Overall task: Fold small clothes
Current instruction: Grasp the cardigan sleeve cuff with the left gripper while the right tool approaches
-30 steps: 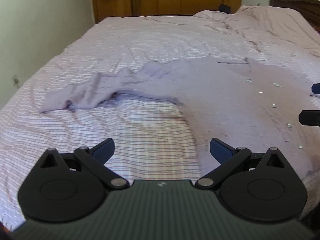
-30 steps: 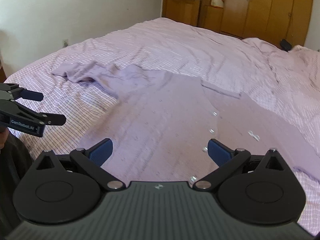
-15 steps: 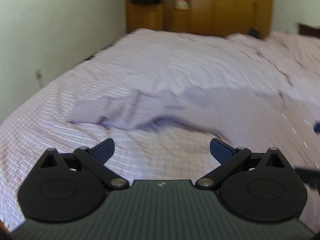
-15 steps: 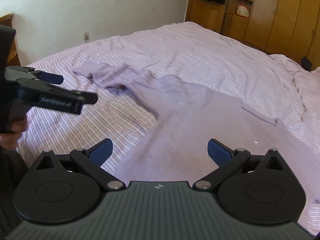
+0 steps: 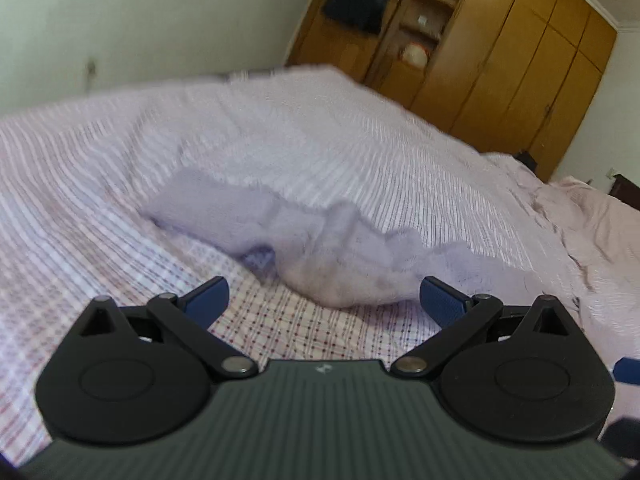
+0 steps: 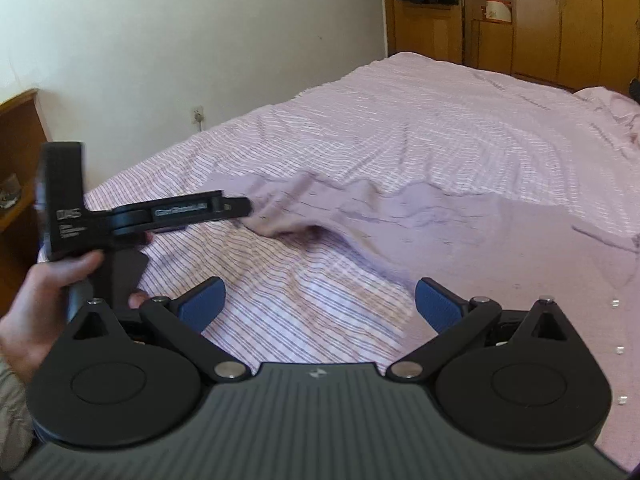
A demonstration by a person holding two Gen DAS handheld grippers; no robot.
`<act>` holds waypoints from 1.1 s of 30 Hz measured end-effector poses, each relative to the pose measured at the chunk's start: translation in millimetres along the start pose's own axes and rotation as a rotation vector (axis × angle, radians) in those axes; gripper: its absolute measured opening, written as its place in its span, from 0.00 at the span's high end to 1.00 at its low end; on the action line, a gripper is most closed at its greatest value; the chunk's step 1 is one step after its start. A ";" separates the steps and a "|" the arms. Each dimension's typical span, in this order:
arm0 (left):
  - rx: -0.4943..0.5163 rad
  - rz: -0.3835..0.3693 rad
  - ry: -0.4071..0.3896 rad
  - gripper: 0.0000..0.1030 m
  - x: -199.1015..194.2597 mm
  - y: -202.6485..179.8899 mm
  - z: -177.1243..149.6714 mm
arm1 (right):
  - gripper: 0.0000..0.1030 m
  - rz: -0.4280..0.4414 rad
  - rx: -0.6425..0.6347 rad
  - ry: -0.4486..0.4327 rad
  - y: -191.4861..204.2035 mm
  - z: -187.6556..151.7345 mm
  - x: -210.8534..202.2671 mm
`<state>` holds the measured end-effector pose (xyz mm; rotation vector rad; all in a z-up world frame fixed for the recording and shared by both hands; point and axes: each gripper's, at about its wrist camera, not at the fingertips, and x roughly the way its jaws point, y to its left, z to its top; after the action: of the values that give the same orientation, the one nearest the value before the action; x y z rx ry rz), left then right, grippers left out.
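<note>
- Our left gripper (image 5: pixel 323 298) is wide open, holding nothing; right gripper (image 6: pixel 320 300) likewise.
- Lilac garment (image 6: pixel 460 232) lies spread on the bed (image 6: pixel 420 120); its crumpled sleeve (image 5: pixel 248 216) lies dead ahead of left, long axis running left-right.
- Left is nearer; its tip sits just beside the sleeve end.

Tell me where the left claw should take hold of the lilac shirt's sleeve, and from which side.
Grip the sleeve near its free end, the flat, narrow cuff part farthest from the shirt body. The left claw is open and already faces it, so coming straight forward and down from the near bed edge looks best. The bunched middle is thicker and would likely gather extra layers.
</note>
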<state>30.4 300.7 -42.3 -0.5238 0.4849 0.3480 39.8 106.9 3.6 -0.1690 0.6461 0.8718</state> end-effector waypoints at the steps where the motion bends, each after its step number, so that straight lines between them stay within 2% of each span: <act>1: -0.036 -0.010 0.013 0.00 6.1 6.9 1.5 | 0.00 0.012 0.005 0.003 1.4 0.5 3.8; 5: -0.193 -0.050 0.023 0.00 23.0 33.6 1.0 | 0.00 0.058 0.033 0.066 -3.8 -1.5 20.6; 8: -0.288 -0.071 -0.020 0.00 34.0 50.9 -1.8 | 0.00 0.074 0.031 0.107 -10.2 -8.5 32.7; 10: -0.322 -0.082 -0.036 0.00 38.8 56.5 -2.7 | 0.00 0.087 0.016 0.056 -14.8 -14.3 32.9; 12: -0.328 -0.087 -0.057 0.00 43.1 59.1 -2.0 | 0.00 0.090 -0.043 -0.062 -17.1 -21.4 28.7; 13: -0.329 -0.088 -0.064 0.00 44.4 60.5 -1.8 | 0.00 0.051 -0.068 -0.110 -16.2 -24.0 26.9; 16: -0.336 -0.089 -0.091 0.00 49.7 62.6 -0.7 | 0.00 -0.147 -0.125 -0.192 -11.1 -27.7 30.0; 17: -0.337 -0.086 -0.094 0.00 52.0 62.6 0.0 | 0.00 -0.164 -0.143 -0.204 -11.4 -27.1 34.3; 18: -0.335 -0.083 -0.094 0.00 55.8 61.6 2.0 | 0.00 -0.145 -0.141 -0.200 -13.1 -24.9 38.6; 20: -0.328 -0.077 -0.097 0.00 59.5 59.6 4.2 | 0.00 -0.045 -0.070 -0.173 -20.9 -16.7 46.8; 22: -0.326 -0.075 -0.103 0.00 63.8 60.0 7.3 | 0.00 0.077 0.076 -0.145 -32.6 -6.0 60.4; 24: -0.328 -0.083 -0.114 0.00 67.8 62.2 10.4 | 0.00 0.150 0.174 -0.133 -35.0 -0.1 70.8; 28: -0.354 -0.127 -0.163 0.00 75.2 74.1 20.7 | 0.00 0.252 0.243 -0.147 -27.4 0.8 82.2; 30: -0.366 -0.150 -0.191 0.02 80.7 82.4 25.1 | 0.00 0.275 0.262 -0.154 -26.1 -4.0 87.0; 33: -0.388 -0.108 -0.210 0.18 87.0 90.7 33.0 | 0.00 0.249 0.345 -0.122 -28.1 -12.5 94.7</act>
<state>74.9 409.2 -98.1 -0.8757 0.1825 0.3910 99.7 146.2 -65.5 0.2785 0.7015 0.9859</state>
